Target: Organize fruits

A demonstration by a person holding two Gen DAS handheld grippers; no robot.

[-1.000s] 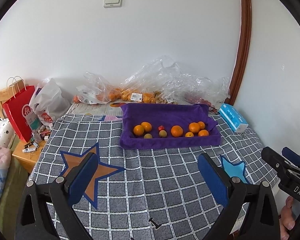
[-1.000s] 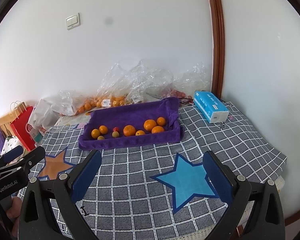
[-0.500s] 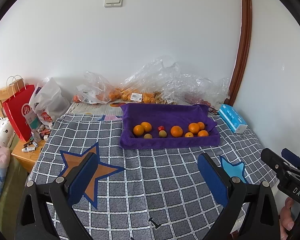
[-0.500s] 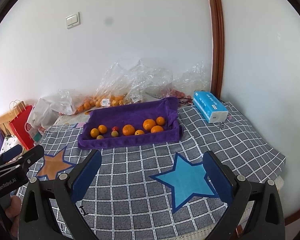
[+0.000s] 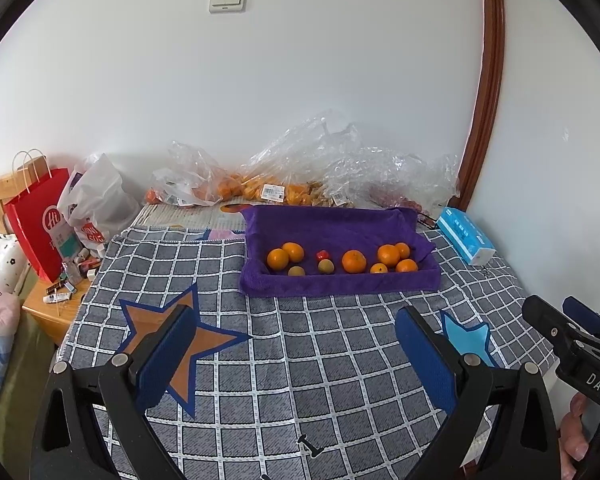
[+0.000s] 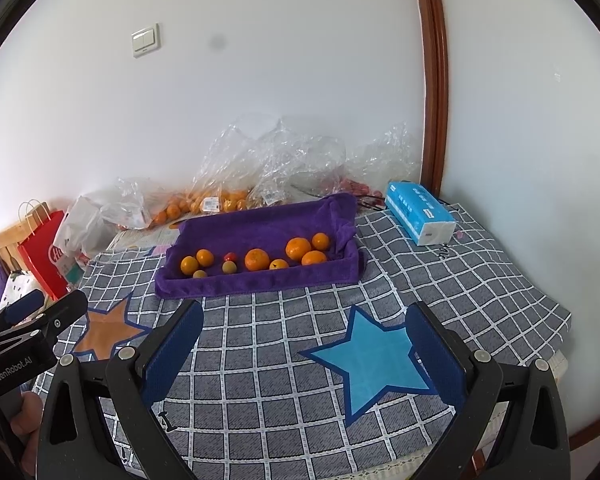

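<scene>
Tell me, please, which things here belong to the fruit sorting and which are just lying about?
For the job: purple tray, oranges, small red fruit, both open grippers.
Lying about: tissue pack, red bag, plastic bags.

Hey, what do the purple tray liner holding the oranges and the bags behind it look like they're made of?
The purple liner looks like soft terry or fleece cloth: matte, fuzzy, with slumped folds at its corner. The bags look like thin clear plastic film: see-through, crinkled and glinting, with fruit showing inside. What stiffens the tray underneath is hidden.
</scene>
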